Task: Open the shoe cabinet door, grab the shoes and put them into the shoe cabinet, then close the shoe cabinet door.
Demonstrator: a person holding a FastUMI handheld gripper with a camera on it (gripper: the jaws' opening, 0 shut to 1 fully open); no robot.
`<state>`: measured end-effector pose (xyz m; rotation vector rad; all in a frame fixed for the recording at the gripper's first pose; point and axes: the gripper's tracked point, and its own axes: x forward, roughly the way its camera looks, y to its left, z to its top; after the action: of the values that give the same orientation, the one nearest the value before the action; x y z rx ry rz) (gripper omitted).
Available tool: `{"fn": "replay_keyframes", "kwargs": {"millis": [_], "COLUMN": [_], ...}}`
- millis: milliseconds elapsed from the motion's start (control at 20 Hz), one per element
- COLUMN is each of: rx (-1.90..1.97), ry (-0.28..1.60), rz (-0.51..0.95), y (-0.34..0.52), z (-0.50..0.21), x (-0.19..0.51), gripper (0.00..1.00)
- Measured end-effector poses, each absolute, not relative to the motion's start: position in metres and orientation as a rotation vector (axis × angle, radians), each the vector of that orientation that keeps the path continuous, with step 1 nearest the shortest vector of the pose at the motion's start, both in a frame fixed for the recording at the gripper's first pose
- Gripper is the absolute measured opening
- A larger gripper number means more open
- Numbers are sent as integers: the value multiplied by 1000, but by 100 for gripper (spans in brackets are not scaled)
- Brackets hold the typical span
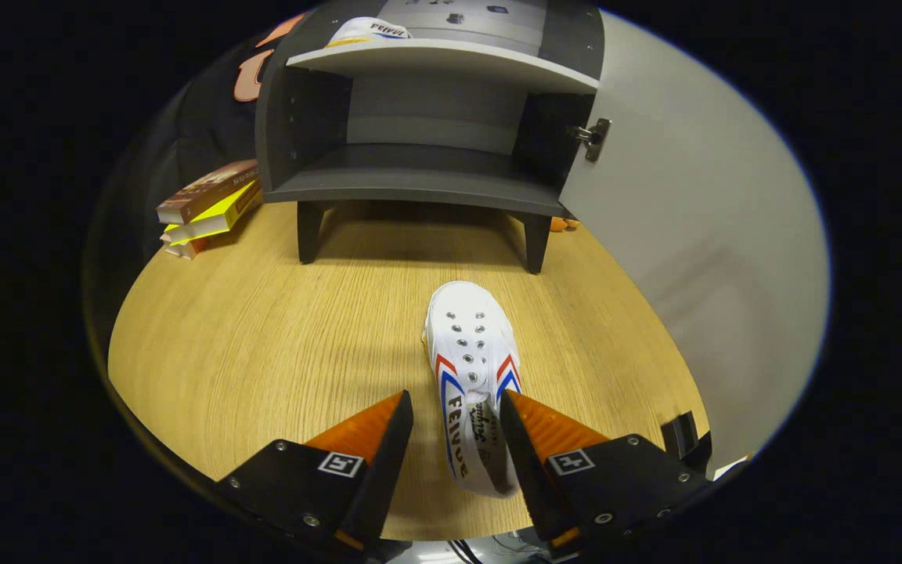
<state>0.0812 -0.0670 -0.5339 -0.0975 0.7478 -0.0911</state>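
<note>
Gripper view shows my tool (456,415) spread apart around the heel of a white canvas shoe (470,368) on the wooden bench (263,345); light, soft-sided, so I'd clamp its collar.

White cloth shoe (470,352) with metal eyelets lies on matt wood-grain table (263,345); cabinet (420,184) matt grey.

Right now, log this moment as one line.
door: open | shoe: on table, heel between fingers | gripper: open, not gripping | second shoe: on cabinet shelf
</note>
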Motion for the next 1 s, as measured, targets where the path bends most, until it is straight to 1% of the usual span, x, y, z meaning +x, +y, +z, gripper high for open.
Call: {"fn": "replay_keyframes", "kwargs": {"millis": [50,100,150,250,400,500,550,700,750,800,850,1000], "rx": [-102,-107,-112,-131,-124,-99,-74,-15,-3,0,-5,12], "ry": [762,777,796,817,833,838,839,829,827,823,818,791], "rz": [-80,-71,-65,-71,-84,-90,-84,-67,-67,-70,-70,-82], "y": [-65,-64,-62,-65,-69,-72,-71,-68,-68,-67,-68,-67], "z": [-539,-544,-551,-560,-565,-567,-567,-569,-569,-569,-569,-560], "x": [84,87,88,91,96,98,97,98,99,98,99,102], "gripper": [65,62,55,48,43,35,29,17,10,6,0,0]}}
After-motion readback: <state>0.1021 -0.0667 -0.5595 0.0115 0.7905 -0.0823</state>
